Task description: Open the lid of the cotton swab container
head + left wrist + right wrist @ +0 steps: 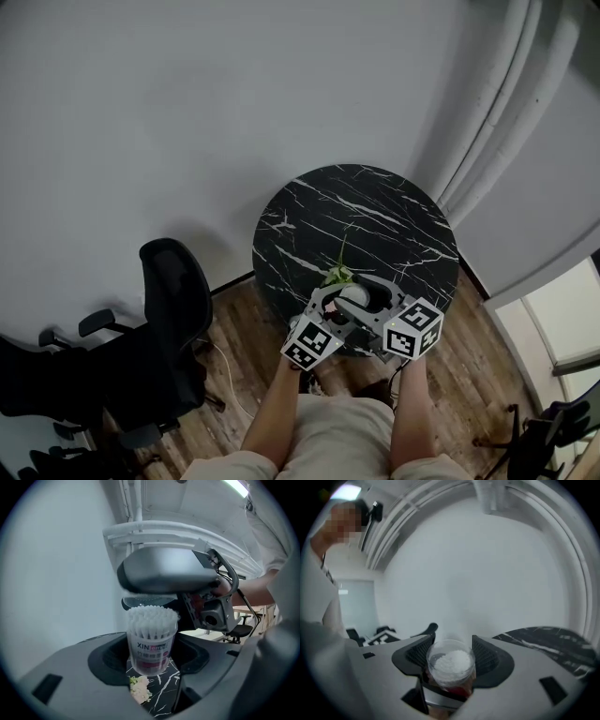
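Observation:
The cotton swab container (150,648) is a clear cup packed with white swabs, and my left gripper (151,657) is shut on its body. Its clear round lid (451,663) sits between the jaws of my right gripper (451,660), which is shut on it. In the left gripper view the lid (145,603) hovers just above the swab tips, under the grey right gripper (164,571). In the head view both grippers meet at the container (354,298), over the near edge of the black marble table (375,216).
A small white flower with green stems (339,274) lies on the table beside the grippers, also seen below the container (139,688). A black office chair (173,309) stands left on the wooden floor. A curtain (511,112) hangs at the back right.

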### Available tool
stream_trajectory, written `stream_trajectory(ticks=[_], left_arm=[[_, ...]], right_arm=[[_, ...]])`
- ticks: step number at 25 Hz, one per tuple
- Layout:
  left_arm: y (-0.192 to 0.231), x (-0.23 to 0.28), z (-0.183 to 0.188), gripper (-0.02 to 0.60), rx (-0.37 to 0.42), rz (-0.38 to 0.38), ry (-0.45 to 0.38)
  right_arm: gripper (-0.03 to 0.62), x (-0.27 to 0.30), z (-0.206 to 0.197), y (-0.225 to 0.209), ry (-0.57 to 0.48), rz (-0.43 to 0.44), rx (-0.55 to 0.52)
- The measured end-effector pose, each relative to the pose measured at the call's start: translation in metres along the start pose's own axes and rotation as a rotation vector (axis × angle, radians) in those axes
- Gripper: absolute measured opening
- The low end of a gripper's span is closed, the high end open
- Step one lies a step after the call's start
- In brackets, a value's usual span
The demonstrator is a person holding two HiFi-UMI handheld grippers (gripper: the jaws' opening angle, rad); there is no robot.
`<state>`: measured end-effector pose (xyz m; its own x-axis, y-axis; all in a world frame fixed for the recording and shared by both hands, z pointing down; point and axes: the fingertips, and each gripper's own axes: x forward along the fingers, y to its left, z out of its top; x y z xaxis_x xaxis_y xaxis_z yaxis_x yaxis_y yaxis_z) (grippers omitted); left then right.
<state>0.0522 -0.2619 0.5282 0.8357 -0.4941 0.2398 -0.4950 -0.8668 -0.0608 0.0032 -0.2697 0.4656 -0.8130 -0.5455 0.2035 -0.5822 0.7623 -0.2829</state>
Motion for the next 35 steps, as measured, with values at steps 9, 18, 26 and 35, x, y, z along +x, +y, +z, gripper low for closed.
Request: stream_trajectory(ticks=[9, 18, 26, 35], left_arm=[[-0.008, 0.006, -0.004, 0.264, -0.022, -0.016, 0.031], [-0.006, 0.009, -0.014, 0.264, -0.025, -0.011, 0.076], [0.0, 0.009, -0.016, 0.264, -0.037, 0.004, 0.09], [0.008, 0.007, -0.029, 0.264, -0.045, 0.036, 0.12]], right_arm=[[0.285, -0.002, -0.015, -0.004, 0.065, -0.139, -0.245], [0.286, -0.01, -0.024, -0.003, 0.161, -0.154, -0.404], [0.285, -0.01, -0.007, -0.002, 0.119, -0.174, -0.417], [0.285, -0.01, 0.011, -0.009, 0.055, -0.226, -0.427]])
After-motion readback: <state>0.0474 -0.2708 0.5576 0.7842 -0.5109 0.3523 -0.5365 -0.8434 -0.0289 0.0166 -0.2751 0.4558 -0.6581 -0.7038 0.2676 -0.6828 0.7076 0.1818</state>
